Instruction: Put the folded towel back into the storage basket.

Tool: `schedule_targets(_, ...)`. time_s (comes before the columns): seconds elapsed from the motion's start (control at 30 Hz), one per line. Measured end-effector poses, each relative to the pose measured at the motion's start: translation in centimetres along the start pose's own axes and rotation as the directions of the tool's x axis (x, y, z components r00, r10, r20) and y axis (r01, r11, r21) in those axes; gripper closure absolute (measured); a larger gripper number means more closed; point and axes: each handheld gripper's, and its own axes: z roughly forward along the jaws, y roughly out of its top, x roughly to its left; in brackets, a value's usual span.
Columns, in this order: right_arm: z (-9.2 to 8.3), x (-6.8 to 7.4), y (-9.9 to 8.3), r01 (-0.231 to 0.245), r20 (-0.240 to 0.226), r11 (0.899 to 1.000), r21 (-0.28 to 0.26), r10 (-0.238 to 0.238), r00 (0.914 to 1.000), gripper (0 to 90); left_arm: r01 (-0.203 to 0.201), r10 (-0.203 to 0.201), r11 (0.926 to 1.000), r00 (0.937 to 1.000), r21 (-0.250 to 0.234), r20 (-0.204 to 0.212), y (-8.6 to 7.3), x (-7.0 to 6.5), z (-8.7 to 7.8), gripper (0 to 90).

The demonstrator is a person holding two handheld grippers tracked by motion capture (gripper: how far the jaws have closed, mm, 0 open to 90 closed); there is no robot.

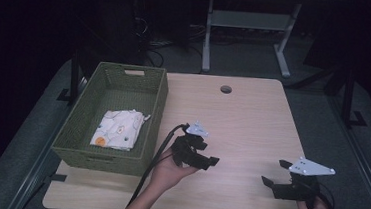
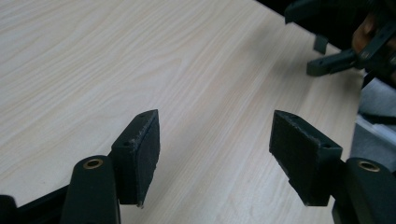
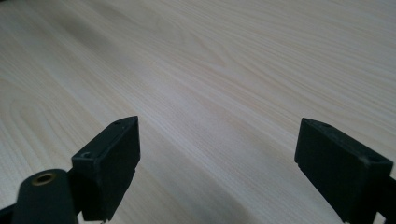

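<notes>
From above, on the high view, a folded cloth (image 1: 116, 129), white with small coloured prints, lies flat on the floor of a green woven basket (image 1: 153, 113) at the left of the wooden table (image 1: 252, 120); the left gripper (image 1: 204, 153) hangs just right of the basket with its jaws apart and empty, and the right gripper (image 1: 274, 172) sits well apart from it near the front right corner, jaws likewise spread on nothing; the cloth looks light, soft and limp, so it would likely sag and unfold if lifted by one corner, and a pinch on the thick folded edge nearest the basket's right wall seems the surest hold; along the left gripper view, its two black pads (image 2: 147, 149) stand wide over bare wood, and the other gripper (image 2: 334, 63) with a bit of hand shows at the far right, which gives their spacing; along the right gripper view, both pads (image 3: 116, 158) stand open over plain wood grain, close and low to the surface, a nearness the high view does not make clear.
</notes>
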Motion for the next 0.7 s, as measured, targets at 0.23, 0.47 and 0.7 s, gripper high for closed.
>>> schedule_targets(0.23,0.1,-0.1,0.0,-0.001,0.009,1.000,0.002,0.001,1.0000,13.9,-0.028,0.028,0.9996,0.9996,-0.010,-0.001,-1.3,-1.1,0.7,33.8)
schedule_targets(0.47,0.1,-0.2,-0.2,-0.013,0.013,1.000,0.007,0.013,0.9998,13.9,-0.051,0.050,0.9985,0.9987,-0.020,-0.010,-2.6,-1.6,0.3,33.8)
schedule_targets(0.7,-0.1,-0.2,-0.5,-0.013,0.021,1.000,0.000,0.013,0.9997,13.9,-0.029,0.029,0.9983,0.9996,-0.051,0.000,-4.1,-1.2,-0.1,33.5)
